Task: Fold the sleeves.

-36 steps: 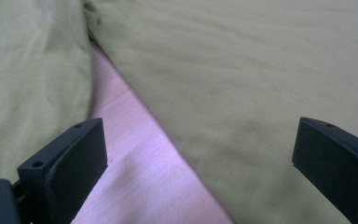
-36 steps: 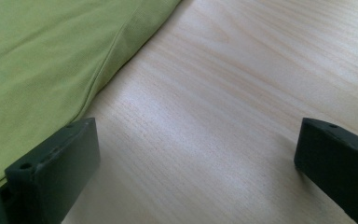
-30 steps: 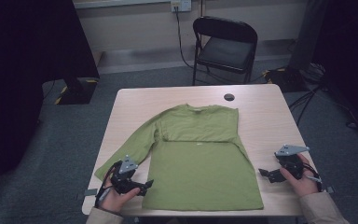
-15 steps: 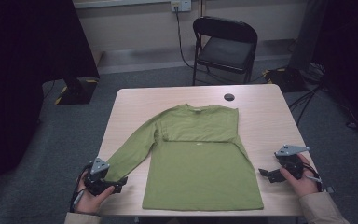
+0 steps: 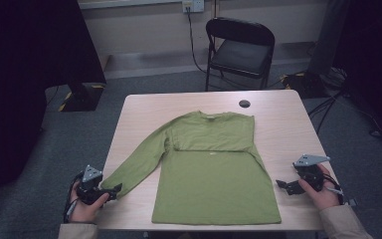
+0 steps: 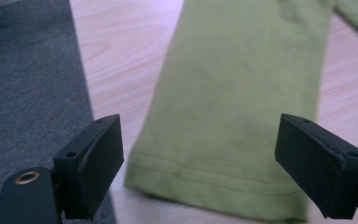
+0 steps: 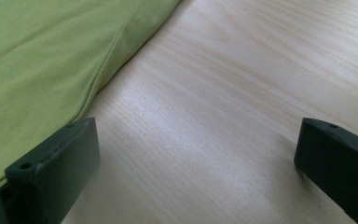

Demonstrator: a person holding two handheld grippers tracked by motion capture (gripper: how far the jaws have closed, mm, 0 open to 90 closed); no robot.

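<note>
A green long-sleeved shirt (image 5: 214, 169) lies flat on the wooden table (image 5: 283, 124), collar toward the far side. One sleeve (image 5: 139, 162) stretches out to the near left corner; its cuff (image 6: 214, 179) lies between the wide-apart jaws of my left gripper (image 5: 113, 190), which is open at the table's left edge. The other sleeve is folded across the chest. My right gripper (image 5: 284, 185) is open over bare wood just right of the shirt's lower side edge (image 7: 116, 51), with nothing between its jaws.
A small black round thing (image 5: 244, 103) sits near the table's far edge. Behind the table stands a black folding chair (image 5: 238, 47). Grey carpet (image 6: 28, 98) lies beyond the left table edge. Cables run on the floor at the right.
My left gripper moved from beside the shirt's hem out to the left table edge, and the left sleeve now lies stretched out to that corner. The right gripper has stayed put.
</note>
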